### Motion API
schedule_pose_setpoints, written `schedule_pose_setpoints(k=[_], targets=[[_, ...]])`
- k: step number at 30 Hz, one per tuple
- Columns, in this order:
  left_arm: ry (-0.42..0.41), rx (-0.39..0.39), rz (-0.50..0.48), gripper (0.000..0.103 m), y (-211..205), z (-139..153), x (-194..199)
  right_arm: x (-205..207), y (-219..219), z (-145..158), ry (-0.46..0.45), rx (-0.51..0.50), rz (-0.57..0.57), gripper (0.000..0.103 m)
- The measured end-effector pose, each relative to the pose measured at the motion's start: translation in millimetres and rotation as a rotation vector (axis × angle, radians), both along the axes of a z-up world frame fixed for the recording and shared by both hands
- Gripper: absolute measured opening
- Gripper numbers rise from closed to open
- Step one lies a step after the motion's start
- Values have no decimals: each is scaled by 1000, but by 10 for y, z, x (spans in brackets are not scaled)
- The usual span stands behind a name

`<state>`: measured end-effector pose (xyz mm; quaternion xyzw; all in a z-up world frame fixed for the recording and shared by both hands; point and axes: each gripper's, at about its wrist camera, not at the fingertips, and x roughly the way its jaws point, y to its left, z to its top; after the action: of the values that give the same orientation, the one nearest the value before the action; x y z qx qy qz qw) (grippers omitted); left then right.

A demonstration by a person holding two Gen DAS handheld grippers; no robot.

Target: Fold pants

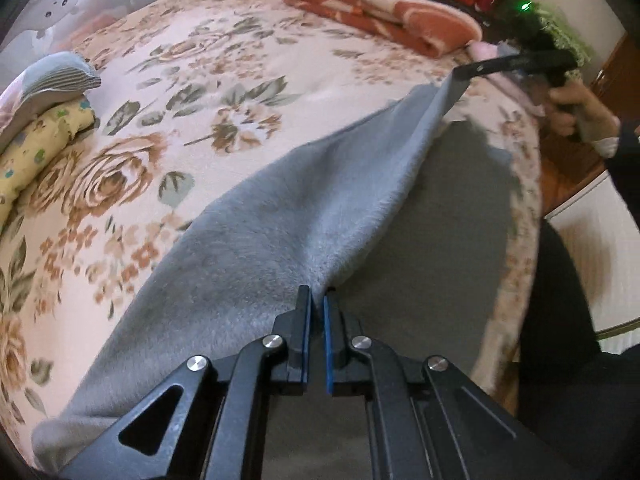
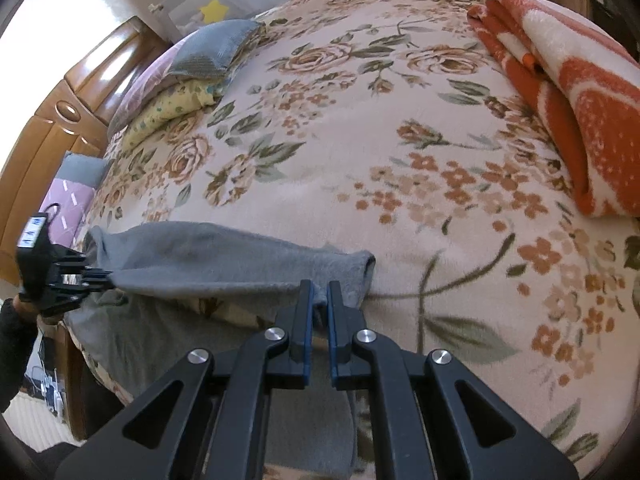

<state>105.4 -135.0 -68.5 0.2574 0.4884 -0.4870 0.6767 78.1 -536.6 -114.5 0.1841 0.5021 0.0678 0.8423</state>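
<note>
Grey fleece pants (image 1: 280, 216) lie across the near side of a floral bedspread (image 1: 224, 80), partly lifted. My left gripper (image 1: 318, 294) is shut on a pinched fold of the grey cloth. At the far right of the left wrist view, my right gripper (image 1: 460, 76) holds the other end of the pants, stretching the fabric taut between the two. In the right wrist view the right gripper (image 2: 319, 286) is shut on the pants' edge (image 2: 224, 256), and the left gripper (image 2: 106, 276) grips the cloth at the left. A lower layer of the pants (image 2: 160, 340) hangs beneath.
A folded orange and white blanket (image 1: 380, 12) lies at the far side of the bed (image 2: 580, 92). Folded clothes, grey striped and yellow (image 1: 48, 100), are stacked at the left. A wooden headboard (image 2: 68, 112) stands at the left. A hand (image 1: 576, 108) holds the right gripper near the bed's edge.
</note>
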Motion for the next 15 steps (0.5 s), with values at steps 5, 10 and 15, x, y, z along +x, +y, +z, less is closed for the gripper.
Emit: schedule_pose_setpoints(k=[5,10,15], targets=[[-4,-12,25,2,100,127,-348,-224,121,-15,5,-17,37,7],[26,-16,23,2,133,17,-712,-459,175,-118,30,-38,56,7],[82,5,35,2,170,-267,-1024,-639,226,-343,83,-48,66,7]])
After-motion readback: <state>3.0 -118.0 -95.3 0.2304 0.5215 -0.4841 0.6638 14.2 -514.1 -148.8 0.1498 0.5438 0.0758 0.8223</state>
